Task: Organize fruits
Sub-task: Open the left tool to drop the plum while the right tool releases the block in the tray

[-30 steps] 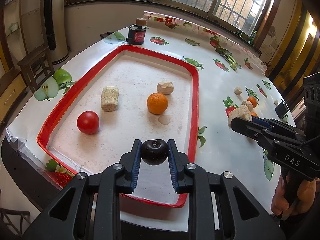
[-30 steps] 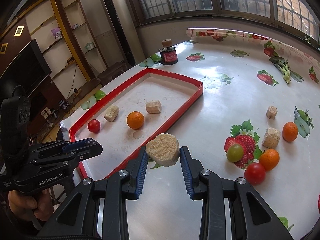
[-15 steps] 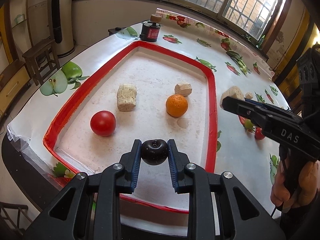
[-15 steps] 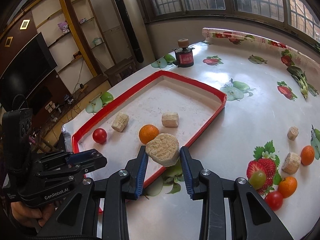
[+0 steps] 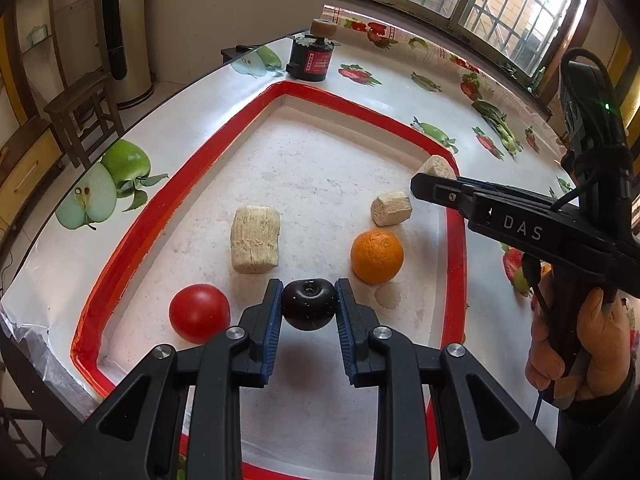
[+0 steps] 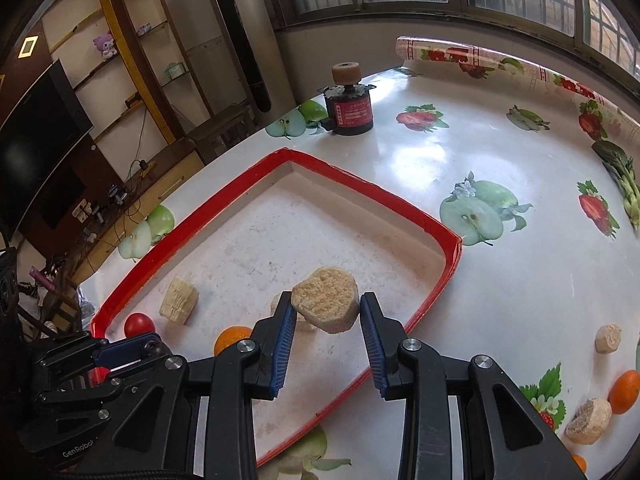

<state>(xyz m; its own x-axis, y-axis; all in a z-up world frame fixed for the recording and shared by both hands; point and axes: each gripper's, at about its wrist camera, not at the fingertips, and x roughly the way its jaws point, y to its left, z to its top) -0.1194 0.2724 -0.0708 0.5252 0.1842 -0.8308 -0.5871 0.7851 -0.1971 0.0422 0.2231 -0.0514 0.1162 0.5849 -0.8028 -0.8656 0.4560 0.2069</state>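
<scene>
Fruit-printed oilcloth covers the table [image 6: 500,280], where a red-rimmed tray [image 5: 132,236] lies below both grippers. Over the tray, the left gripper [image 5: 309,312] clamps a dark plum [image 5: 309,309]; a tomato [image 5: 199,313] sits just left of its fingers, an orange [image 5: 377,256] ahead right. Beside it, the right gripper [image 6: 326,312] grips a beige chunk [image 6: 326,305].

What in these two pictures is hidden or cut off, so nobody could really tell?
- Right wrist view: the orange fruit in the red-rimmed tray is half hidden by the right gripper.
- Left wrist view: fruit on the tablecloth sits behind the right gripper's black body.
- Right wrist view: a small orange piece is cut off by the dark lens edge.
</scene>
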